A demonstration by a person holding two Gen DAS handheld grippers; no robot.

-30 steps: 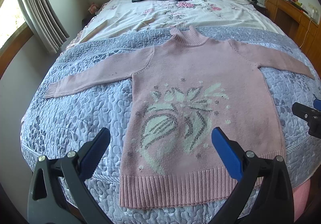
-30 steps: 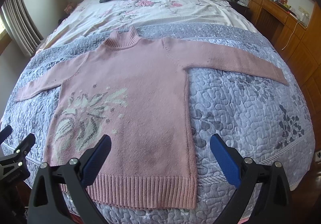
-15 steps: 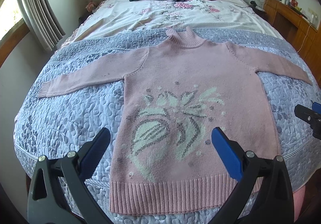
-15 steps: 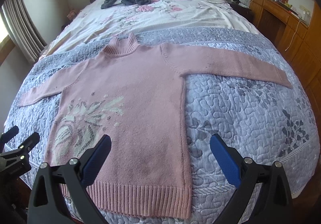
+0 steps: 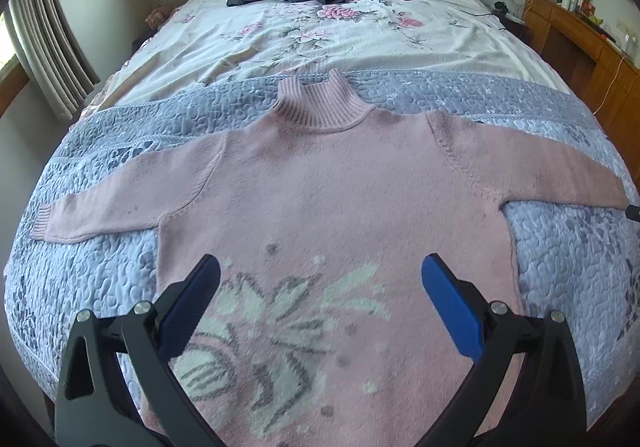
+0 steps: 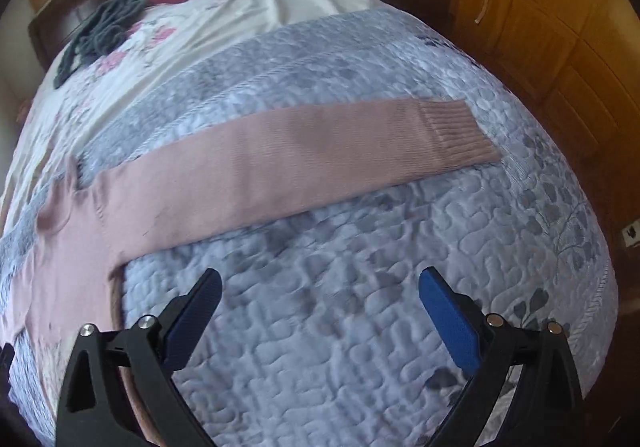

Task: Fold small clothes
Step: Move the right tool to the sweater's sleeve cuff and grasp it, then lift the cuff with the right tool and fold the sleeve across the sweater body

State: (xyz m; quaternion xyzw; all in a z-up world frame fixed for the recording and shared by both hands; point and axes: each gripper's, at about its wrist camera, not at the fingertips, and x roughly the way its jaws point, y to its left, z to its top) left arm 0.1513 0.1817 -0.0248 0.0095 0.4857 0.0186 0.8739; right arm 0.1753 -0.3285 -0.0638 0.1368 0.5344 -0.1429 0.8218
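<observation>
We hold our left gripper (image 5: 320,279) spread wide above the flat pink sweater (image 5: 328,199), our right gripper (image 6: 320,295) equally released near its sleeve (image 6: 304,151).

Fuzzy knit sweater (image 5: 340,187), quilted cloth bedspread (image 6: 340,307)

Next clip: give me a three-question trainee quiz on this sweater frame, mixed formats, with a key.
1. True or false: the pink sweater lies flat with both sleeves spread out.
2. Which is nearest the right gripper? A) collar B) right sleeve C) hem
3. Fill in: both the left gripper and the right gripper are ____ and hold nothing.

Key: 1 true; 2 B; 3 open
</observation>
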